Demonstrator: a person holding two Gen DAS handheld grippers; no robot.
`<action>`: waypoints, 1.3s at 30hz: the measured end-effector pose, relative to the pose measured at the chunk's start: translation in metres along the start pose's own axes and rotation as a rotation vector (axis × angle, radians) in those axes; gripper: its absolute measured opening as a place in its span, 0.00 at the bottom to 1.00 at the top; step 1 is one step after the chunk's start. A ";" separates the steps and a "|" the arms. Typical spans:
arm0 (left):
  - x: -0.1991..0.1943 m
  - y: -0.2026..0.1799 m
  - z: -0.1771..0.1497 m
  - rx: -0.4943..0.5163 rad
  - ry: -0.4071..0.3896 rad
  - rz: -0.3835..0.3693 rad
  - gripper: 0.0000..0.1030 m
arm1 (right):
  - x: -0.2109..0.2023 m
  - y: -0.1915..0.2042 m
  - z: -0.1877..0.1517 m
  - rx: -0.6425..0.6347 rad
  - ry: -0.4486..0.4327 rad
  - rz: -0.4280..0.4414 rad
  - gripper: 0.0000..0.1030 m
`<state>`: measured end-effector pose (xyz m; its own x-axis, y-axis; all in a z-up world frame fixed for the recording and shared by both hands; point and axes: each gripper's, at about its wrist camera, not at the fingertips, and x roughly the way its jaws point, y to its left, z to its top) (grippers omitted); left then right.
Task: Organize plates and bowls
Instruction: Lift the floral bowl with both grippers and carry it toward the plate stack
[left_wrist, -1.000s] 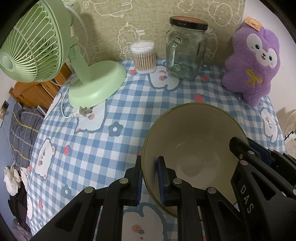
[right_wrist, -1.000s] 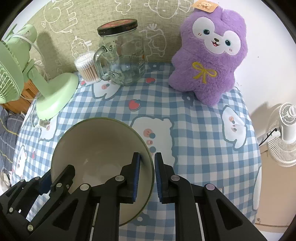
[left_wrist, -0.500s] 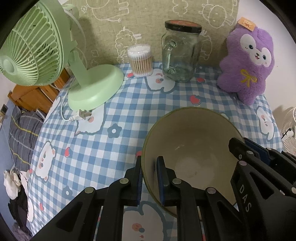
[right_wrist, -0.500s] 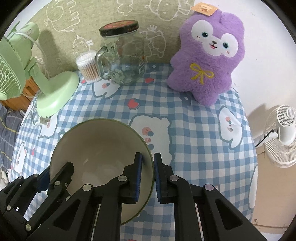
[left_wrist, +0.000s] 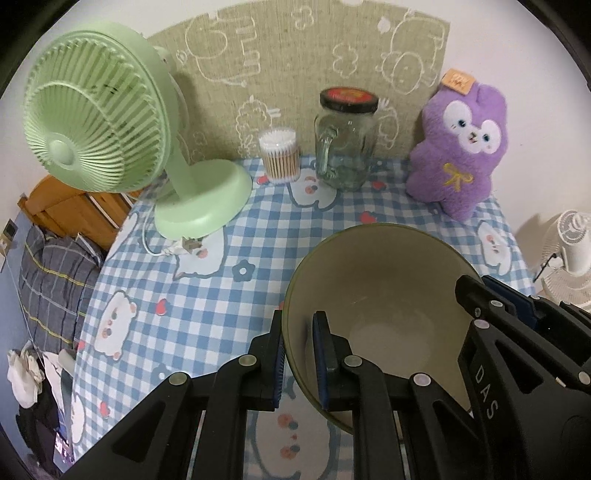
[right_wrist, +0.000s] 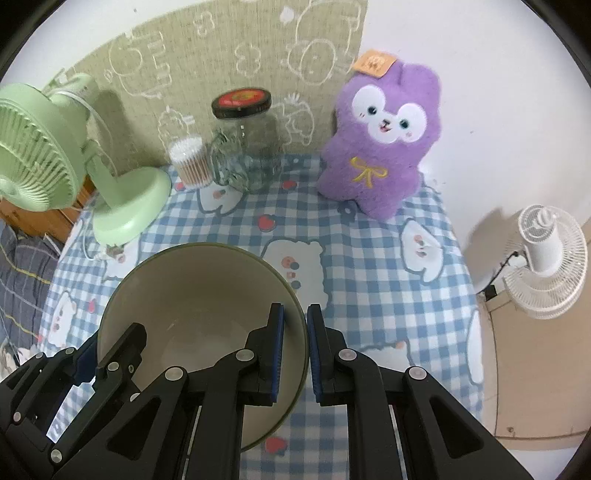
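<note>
A beige bowl with an olive-green rim (left_wrist: 384, 295) is held up above the blue checked tablecloth (left_wrist: 207, 288). My left gripper (left_wrist: 298, 354) is shut on its left rim, one finger inside and one outside. My right gripper (right_wrist: 295, 347) is shut on its right rim the same way. The bowl also shows in the right wrist view (right_wrist: 199, 295). It looks empty inside. The right gripper appears at the right of the left wrist view (left_wrist: 509, 317), and the left gripper at the lower left of the right wrist view (right_wrist: 110, 354).
A green desk fan (left_wrist: 110, 147) stands at the back left. A cotton swab tub (left_wrist: 279, 155), a glass jar with a black lid (left_wrist: 347, 144) and a purple plush (left_wrist: 461, 147) line the back. A white fan (right_wrist: 546, 258) stands off the table's right edge.
Both grippers have lifted the bowl and drawn back; the table items look smaller and farther, and more of the wall shows.
</note>
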<state>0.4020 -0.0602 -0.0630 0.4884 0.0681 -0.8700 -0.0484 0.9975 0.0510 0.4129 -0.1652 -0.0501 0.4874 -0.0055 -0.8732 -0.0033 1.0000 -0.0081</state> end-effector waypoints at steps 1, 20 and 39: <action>-0.006 0.001 -0.001 0.004 -0.006 -0.003 0.11 | -0.009 0.001 -0.002 0.006 -0.008 -0.004 0.15; -0.102 0.041 -0.054 0.052 -0.094 -0.041 0.11 | -0.111 0.029 -0.067 0.060 -0.075 -0.037 0.16; -0.140 0.067 -0.128 0.110 -0.118 -0.091 0.11 | -0.152 0.048 -0.150 0.113 -0.086 -0.085 0.15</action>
<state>0.2189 -0.0055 -0.0004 0.5858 -0.0272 -0.8100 0.0932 0.9951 0.0340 0.2075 -0.1173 0.0091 0.5547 -0.0942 -0.8267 0.1369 0.9904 -0.0210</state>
